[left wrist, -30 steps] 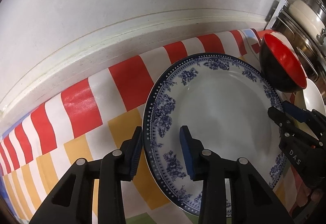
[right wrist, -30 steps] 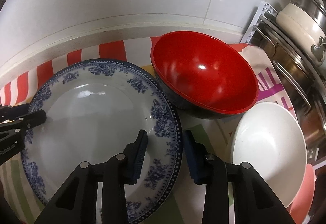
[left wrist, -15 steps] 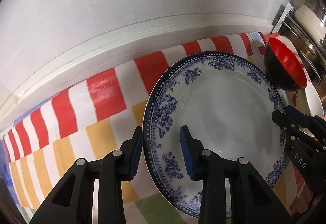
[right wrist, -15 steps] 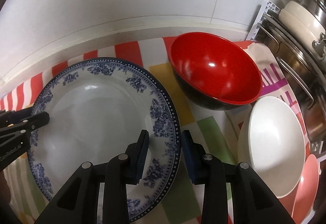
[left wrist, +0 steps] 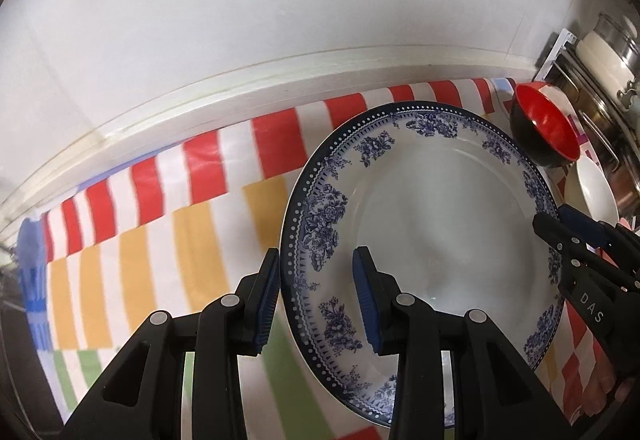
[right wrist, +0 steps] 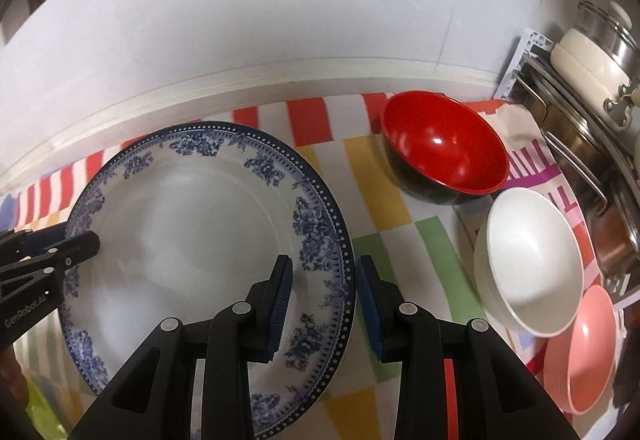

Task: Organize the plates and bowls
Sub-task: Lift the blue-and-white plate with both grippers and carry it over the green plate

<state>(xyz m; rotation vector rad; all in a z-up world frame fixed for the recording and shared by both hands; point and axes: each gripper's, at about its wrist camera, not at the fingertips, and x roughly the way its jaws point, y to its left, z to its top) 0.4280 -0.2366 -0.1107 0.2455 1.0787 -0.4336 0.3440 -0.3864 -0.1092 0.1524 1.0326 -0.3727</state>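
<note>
Both grippers, left gripper (left wrist: 315, 306) and right gripper (right wrist: 325, 303), each pinching an opposite rim, are lifting the blue-floral plate (right wrist: 192, 240) off the striped cloth (left wrist: 160, 208), risking slippage if the hands are rising unevenly.

R gripper (right wrist: 324, 300) clamped on plate (right wrist: 192, 240) rim, 1 pad over, 1 under. L gripper (right wrist: 76, 244) grips opposite rim at left edge. Plate tilted above striped cloth (right wrist: 400, 240). Red bowl (right wrist: 444, 152) behind, w/ white bowl (right wrist: 532, 260) & pink bowl (right wrist: 584, 352) at right. Pots (right wrist: 592, 52) in far right corner.
</note>
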